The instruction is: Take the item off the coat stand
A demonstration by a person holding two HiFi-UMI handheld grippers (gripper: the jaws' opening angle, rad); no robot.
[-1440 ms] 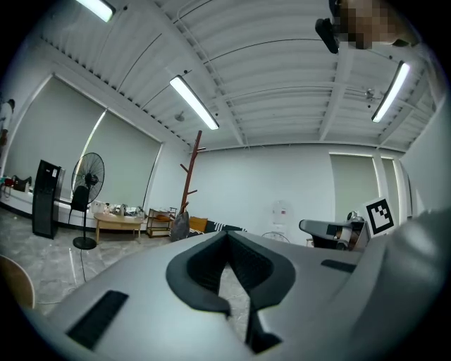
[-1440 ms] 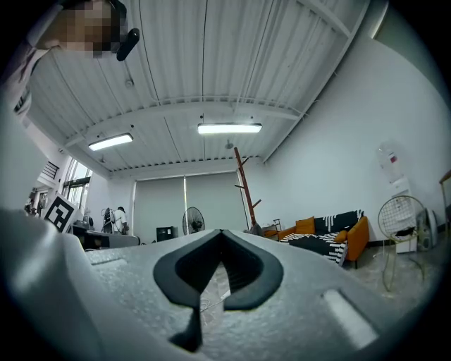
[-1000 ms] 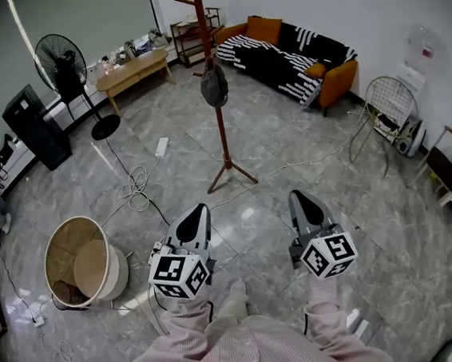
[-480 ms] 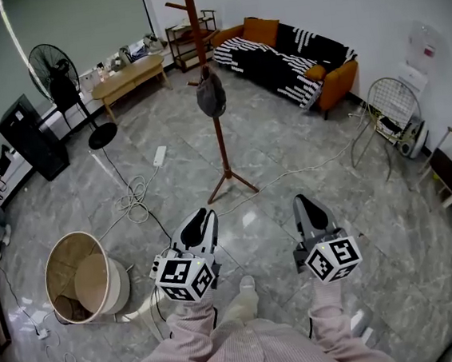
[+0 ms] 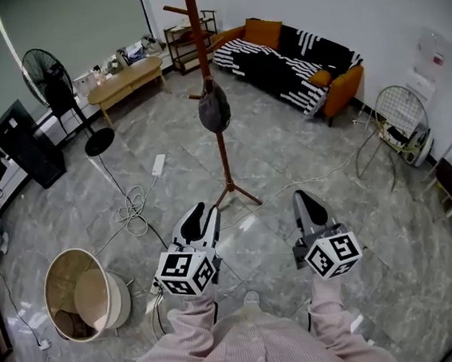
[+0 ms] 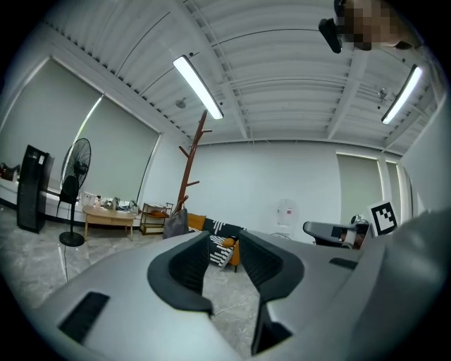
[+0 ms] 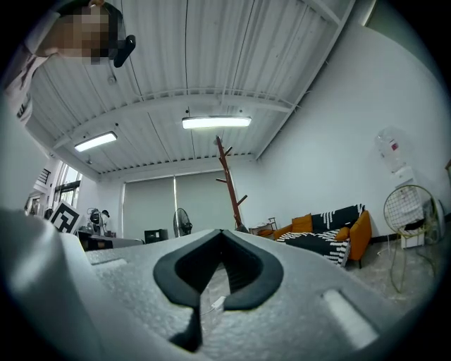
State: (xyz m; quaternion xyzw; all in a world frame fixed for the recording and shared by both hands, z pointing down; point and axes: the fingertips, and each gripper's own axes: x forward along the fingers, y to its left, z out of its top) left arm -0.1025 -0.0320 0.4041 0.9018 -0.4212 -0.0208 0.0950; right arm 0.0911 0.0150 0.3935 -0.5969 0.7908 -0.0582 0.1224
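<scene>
Pretty sure this is the approach step, nothing has been grabbed yet. The big marble-look floor (image 5: 304, 160) has the wooden coat stand (image 5: 223, 148) standing on its tripod feet out in the open, with the striped sofa (image 5: 294, 60) well behind it against the wall. The item (image 5: 214, 111) is a dark grey thing, looks like a cap to me, hanging off a short peg about halfway up the pole and resting right against it. It hasn't been taken off.

Both grippers are held out in front of the person, side by side and roughly level, pointing toward the stand but well short of it. From the head view the stand's feet sit just beyond the tips, while the item itself is higher up and further off.

The left gripper (image 5: 200, 217) has just been opening its jaws. They stand partly apart, with nothing between them, just floor and sofa visible through the gap in the left gripper view. The right gripper (image 5: 304, 202) has its jaws together at the tips and it's empty too.

My guess for the next move: close the rest of the gap to the stand, raise the left gripper to peg height, probably open it a bit wider, then get the pads around the soft body of the item. After that it needs a lift up and off the peg rather than a straight pull, or the whole stand could tip.
</scene>
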